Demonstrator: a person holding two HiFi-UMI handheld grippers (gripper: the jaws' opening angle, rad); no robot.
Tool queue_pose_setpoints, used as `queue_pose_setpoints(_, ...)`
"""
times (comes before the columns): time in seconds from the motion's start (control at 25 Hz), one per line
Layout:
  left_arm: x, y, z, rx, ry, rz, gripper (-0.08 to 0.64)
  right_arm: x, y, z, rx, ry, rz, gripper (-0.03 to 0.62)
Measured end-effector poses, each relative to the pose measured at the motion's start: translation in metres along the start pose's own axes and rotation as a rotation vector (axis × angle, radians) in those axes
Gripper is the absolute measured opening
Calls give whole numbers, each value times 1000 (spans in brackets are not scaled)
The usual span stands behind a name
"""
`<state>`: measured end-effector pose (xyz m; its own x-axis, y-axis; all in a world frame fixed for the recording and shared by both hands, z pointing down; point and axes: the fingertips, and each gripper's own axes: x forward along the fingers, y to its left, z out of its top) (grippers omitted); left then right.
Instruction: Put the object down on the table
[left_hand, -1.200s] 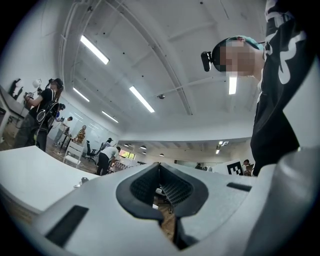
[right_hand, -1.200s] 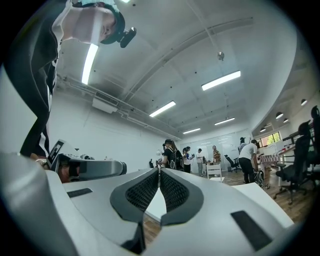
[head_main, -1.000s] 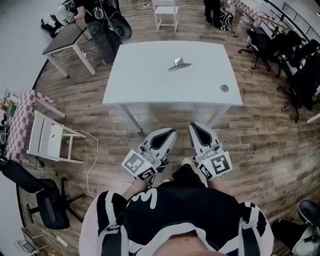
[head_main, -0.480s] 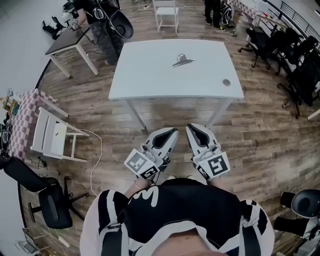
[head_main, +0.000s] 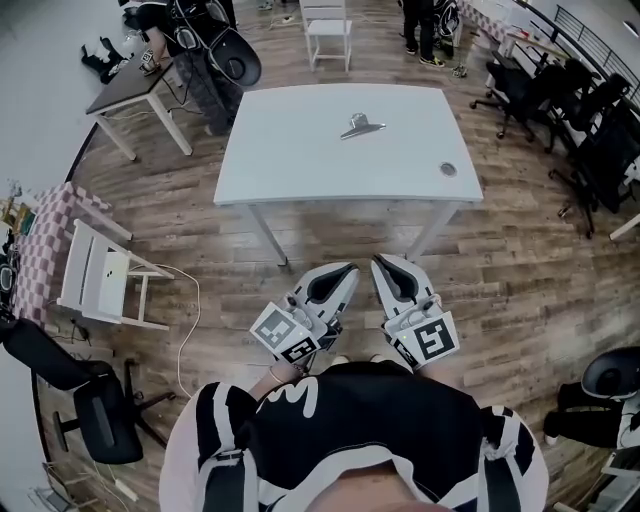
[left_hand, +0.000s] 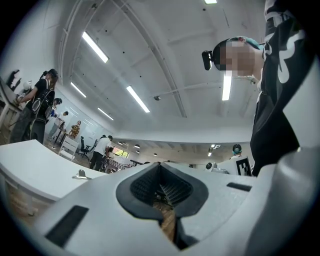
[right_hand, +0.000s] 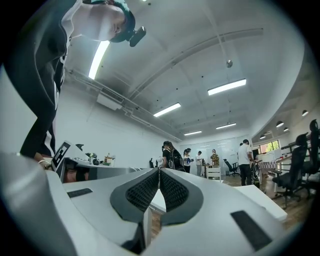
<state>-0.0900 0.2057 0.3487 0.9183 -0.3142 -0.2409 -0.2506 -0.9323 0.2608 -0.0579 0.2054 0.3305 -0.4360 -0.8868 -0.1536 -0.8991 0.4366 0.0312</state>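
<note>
A silver metal clip (head_main: 361, 125) lies on the white table (head_main: 300, 170), toward its far side; the left gripper view shows the clip (left_hand: 80, 175) small on the tabletop (left_hand: 30, 160). Both grippers hang over the wooden floor, close to my body and well short of the table's near edge. My left gripper (head_main: 345, 270) points at the table, and its jaws (left_hand: 160, 165) meet at the tips with nothing between them. My right gripper (head_main: 380, 262) is beside it, also shut and empty (right_hand: 159, 171).
A round grommet (head_main: 447, 170) sits in the table's right front corner. A white folding chair (head_main: 100, 280) and a floor cable (head_main: 190, 320) are at the left, black office chairs (head_main: 590, 110) at the right, a second desk (head_main: 135, 85) and people at the back.
Both grippers have drifted slightly nearer to each other in front of my body. Their jaws stay shut. The clip has not moved on the table.
</note>
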Motion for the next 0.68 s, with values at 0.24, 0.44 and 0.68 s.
queue_pose_setpoints(0.24, -3, -1, 4, 13, 0, -4, 6, 2, 6, 1, -15, -4, 10, 23)
queue_pose_setpoints(0.44, -4, -2, 8, 30, 2, -2, 6, 3, 7, 4, -13, -7, 8, 23)
queue_pose_setpoints(0.68, -9, -5, 5, 25, 5, 3, 6, 1, 15, -1, -8, -1, 11, 23)
